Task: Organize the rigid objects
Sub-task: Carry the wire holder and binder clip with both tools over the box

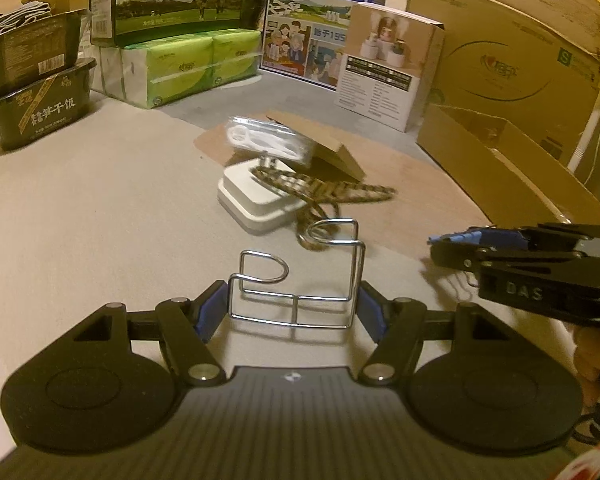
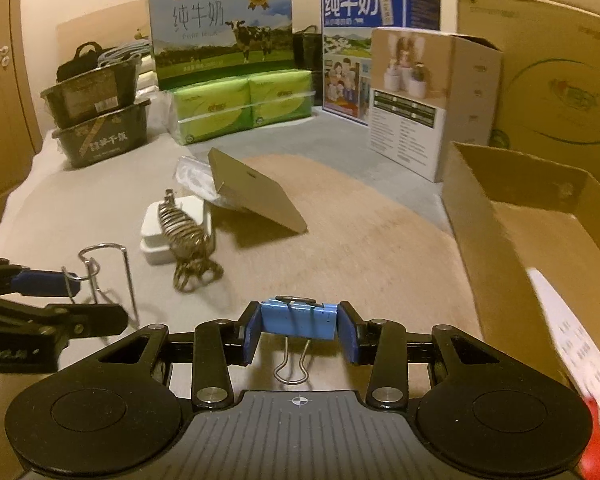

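My left gripper (image 1: 292, 310) is shut on a chrome wire rack (image 1: 300, 300), its blue pads (image 1: 210, 312) pressing both sides of the rack's base just above the beige floor. In the right wrist view the same wire rack (image 2: 112, 272) sits in the left gripper (image 2: 84, 298) at the far left. My right gripper (image 2: 298, 312) is shut on a blue binder clip (image 2: 298, 324), whose wire handle hangs below the pads. The left wrist view shows the right gripper (image 1: 436, 248) coming in from the right edge, with the clip (image 1: 474, 236) showing between its fingers.
Ahead lie a white square box (image 1: 252, 200), a brass spiral wire piece (image 1: 328, 192), a clear plastic pack (image 1: 268, 140) and a tilted cardboard card (image 2: 256, 196). An open cardboard box (image 2: 540, 220) stands right. Milk cartons (image 2: 220, 32), green tissue packs and black tubs (image 1: 32, 108) line the back.
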Tool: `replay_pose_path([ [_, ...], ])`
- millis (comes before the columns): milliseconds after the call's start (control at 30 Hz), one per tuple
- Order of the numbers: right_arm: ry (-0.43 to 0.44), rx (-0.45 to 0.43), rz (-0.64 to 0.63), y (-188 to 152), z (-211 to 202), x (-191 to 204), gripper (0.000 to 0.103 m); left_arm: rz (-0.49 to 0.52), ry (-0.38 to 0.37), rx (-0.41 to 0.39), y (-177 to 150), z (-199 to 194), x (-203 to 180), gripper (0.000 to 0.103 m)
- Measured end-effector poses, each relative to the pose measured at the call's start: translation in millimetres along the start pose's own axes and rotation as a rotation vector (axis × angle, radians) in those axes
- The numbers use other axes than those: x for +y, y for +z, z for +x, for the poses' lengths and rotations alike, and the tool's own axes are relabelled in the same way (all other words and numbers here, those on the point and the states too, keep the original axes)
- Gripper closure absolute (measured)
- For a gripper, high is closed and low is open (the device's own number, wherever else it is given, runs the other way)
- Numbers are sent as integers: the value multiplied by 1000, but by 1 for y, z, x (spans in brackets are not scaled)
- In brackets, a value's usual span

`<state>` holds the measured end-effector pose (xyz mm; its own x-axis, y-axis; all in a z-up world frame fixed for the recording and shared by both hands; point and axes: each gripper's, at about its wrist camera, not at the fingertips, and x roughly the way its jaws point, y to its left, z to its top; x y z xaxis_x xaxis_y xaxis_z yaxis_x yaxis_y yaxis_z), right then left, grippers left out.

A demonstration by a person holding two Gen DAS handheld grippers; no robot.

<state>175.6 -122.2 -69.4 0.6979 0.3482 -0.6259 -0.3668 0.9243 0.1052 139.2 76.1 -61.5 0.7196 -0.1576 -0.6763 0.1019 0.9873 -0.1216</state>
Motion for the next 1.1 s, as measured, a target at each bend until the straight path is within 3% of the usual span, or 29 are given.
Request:
replay_pose_path([
  [533,-15,-20,13,-36,-110,-6,62,-29,5,5,-28,-69,-51,37],
  [1100,-66,-75,52,-46,-166,-28,62,30,-20,-31,-24,-102,-94,37],
])
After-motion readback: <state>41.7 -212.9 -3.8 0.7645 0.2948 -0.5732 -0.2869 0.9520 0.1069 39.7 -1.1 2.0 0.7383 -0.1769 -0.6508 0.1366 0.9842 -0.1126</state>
